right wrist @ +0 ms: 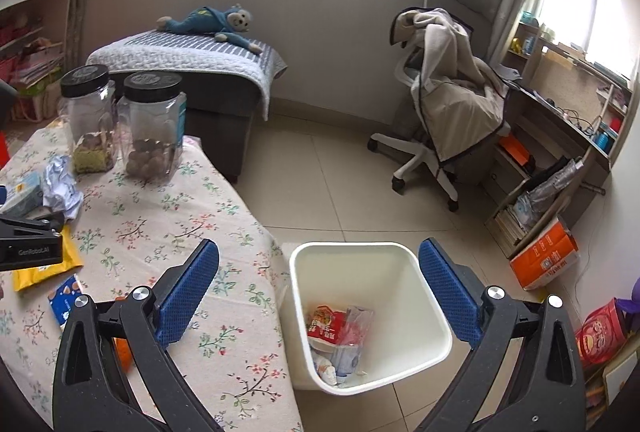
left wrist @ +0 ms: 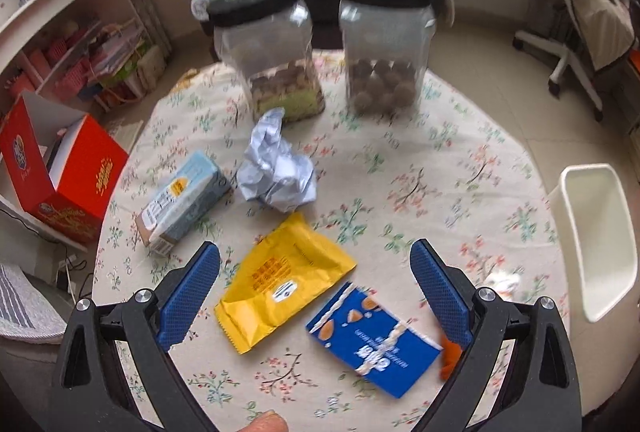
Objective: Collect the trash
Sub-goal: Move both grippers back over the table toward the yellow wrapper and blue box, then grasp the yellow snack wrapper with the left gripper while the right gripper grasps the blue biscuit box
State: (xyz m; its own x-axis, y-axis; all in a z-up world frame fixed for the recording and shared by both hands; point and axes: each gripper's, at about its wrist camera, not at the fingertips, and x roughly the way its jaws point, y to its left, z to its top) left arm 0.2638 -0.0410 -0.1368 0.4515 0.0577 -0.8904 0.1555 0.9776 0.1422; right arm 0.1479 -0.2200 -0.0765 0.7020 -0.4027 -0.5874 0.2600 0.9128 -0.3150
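Left wrist view: left gripper (left wrist: pixel 314 272) empty, fingers wide apart, hovering over the near part of the table (left wrist: pixel 460 160).
Trash: yellow wrapper (left wrist: pixel 286 280) lies flat between the fingers; blue wrapper (left wrist: pixel 374 336) just right of it by the near edge; carton (left wrist: pixel 182 202) on its side near the left edge; crumpled paper (left wrist: pixel 276 164) mid-table. An orange scrap (left wrist: pixel 450 354) peeks from behind the right finger.
Likely aim: yellow wrapper, being centred in the gap.
Obstacles: two jars (left wrist: pixel 264 60) at the far edge, well clear of the wrappers.

Right wrist view: right gripper (right wrist: pixel 318 288) empty, fingers spread, held above the bin (right wrist: pixel 404 260).
Bin: on the floor against the table's right edge, already holding wrappers; placed for short drops.
Surroundings: chair (right wrist: pixel 440 104) and bench with toy (right wrist: pixel 212 22), well apart.
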